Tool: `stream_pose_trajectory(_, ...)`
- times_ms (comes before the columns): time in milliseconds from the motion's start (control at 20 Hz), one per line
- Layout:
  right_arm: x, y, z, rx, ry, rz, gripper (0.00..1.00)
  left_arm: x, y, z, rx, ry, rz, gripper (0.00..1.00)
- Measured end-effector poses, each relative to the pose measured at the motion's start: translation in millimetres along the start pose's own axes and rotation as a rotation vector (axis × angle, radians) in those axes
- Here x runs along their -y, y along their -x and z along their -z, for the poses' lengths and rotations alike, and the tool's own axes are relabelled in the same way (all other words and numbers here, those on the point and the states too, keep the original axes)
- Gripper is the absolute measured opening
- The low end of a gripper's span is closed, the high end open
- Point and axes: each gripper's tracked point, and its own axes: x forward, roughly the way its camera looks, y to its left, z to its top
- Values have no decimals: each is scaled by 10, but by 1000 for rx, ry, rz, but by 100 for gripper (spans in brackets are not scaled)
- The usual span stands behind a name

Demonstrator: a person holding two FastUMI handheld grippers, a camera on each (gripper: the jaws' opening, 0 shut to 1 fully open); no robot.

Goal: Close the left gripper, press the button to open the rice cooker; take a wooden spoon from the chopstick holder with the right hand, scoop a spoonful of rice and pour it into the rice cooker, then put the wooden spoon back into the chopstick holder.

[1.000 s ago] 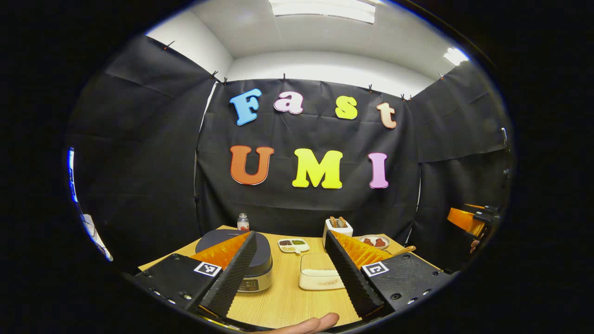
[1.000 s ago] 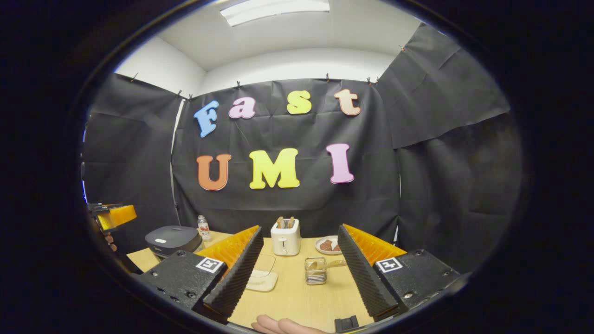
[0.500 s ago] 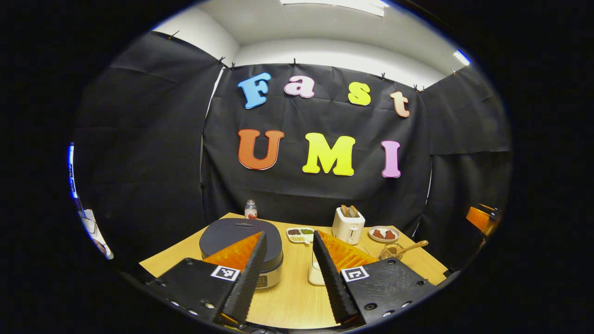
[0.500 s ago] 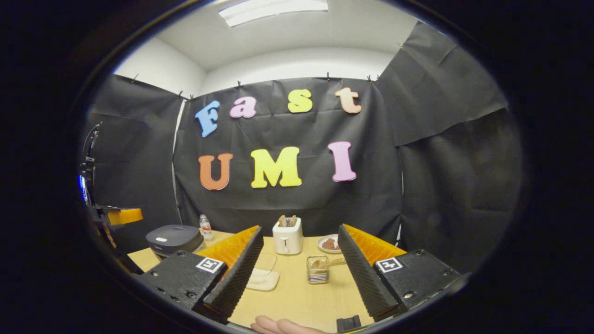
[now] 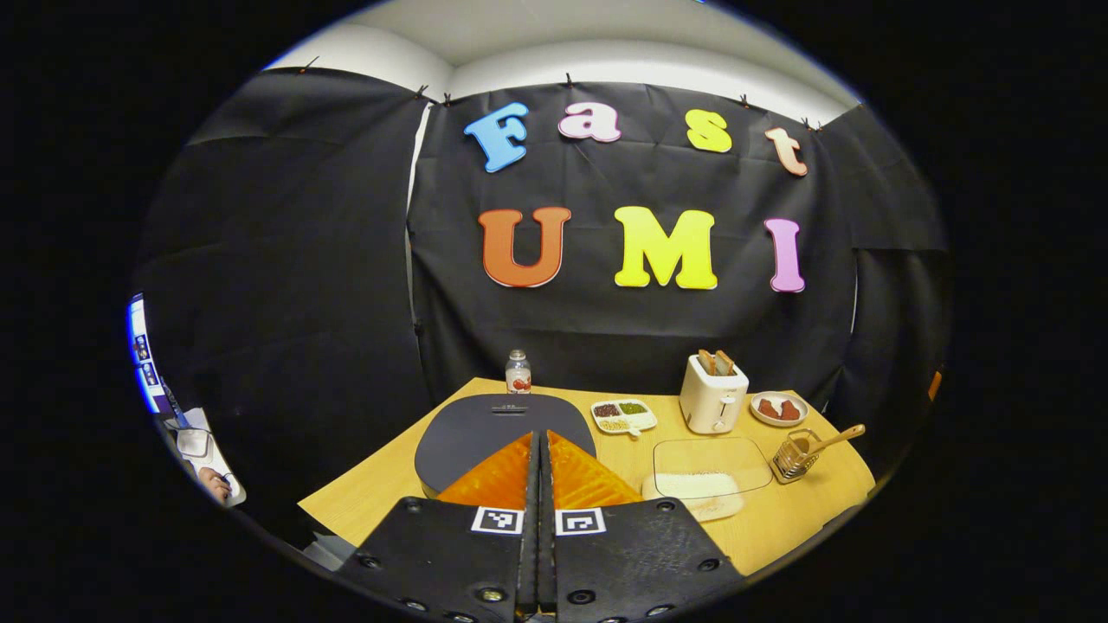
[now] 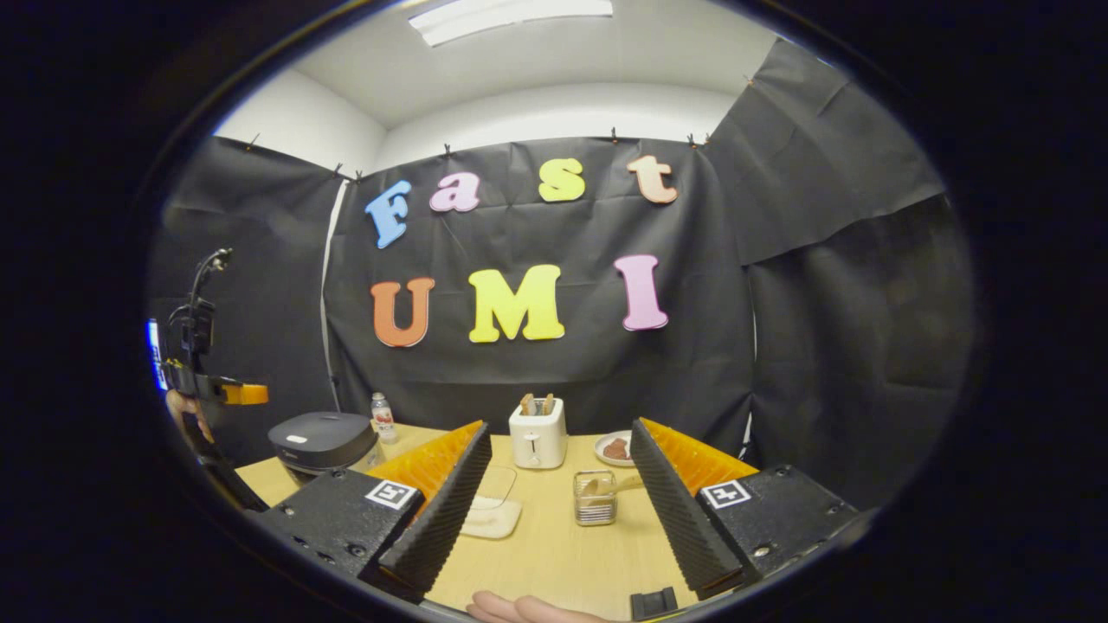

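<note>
Wooden spoon (image 5: 829, 439) untouched in its holder (image 5: 792, 457), we see the left gripper (image 5: 538, 437) closed above the lidded rice cooker (image 5: 502, 428), right gripper (image 6: 558, 433) open: pressing, scooping remain.

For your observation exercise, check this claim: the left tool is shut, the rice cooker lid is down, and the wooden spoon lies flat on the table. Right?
One detail is wrong. The wooden spoon stands tilted in the chopstick holder, not flat on the table, as the left gripper view shows. The left tool is shut and the rice cooker lid is down.
</note>
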Motion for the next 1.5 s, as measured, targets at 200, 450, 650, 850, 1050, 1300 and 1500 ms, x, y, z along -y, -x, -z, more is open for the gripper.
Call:
stream_pose_trajectory(200, -5, -63, 149, -24, 6, -10, 100, -128, -274, 119, -68, -81, -58, 0)
stream_pose_trajectory(450, 43, -118, 314, -63, 1, -8, 100, -211, -607, 434, -214, -78, -71, 0)
stream_pose_trajectory(650, 77, -118, 373, -75, -17, -6, 100, -364, -805, 630, -292, -26, -82, 0)
stream_pose_trajectory(850, 75, -128, 401, -77, -10, -5, 100, -488, -815, 786, -337, -23, -106, 0)
stream_pose_trajectory(1050, 39, -153, 458, -87, -7, -9, 100, -497, -776, 896, -384, -17, -93, 0)
stream_pose_trajectory(1300, -34, -163, 519, -99, -12, -23, 100, -496, -772, 941, -424, -28, -95, 0)
stream_pose_trajectory(1500, -9, -96, 487, -100, 5, -15, 100, -484, -815, 943, -441, 39, -84, 0)
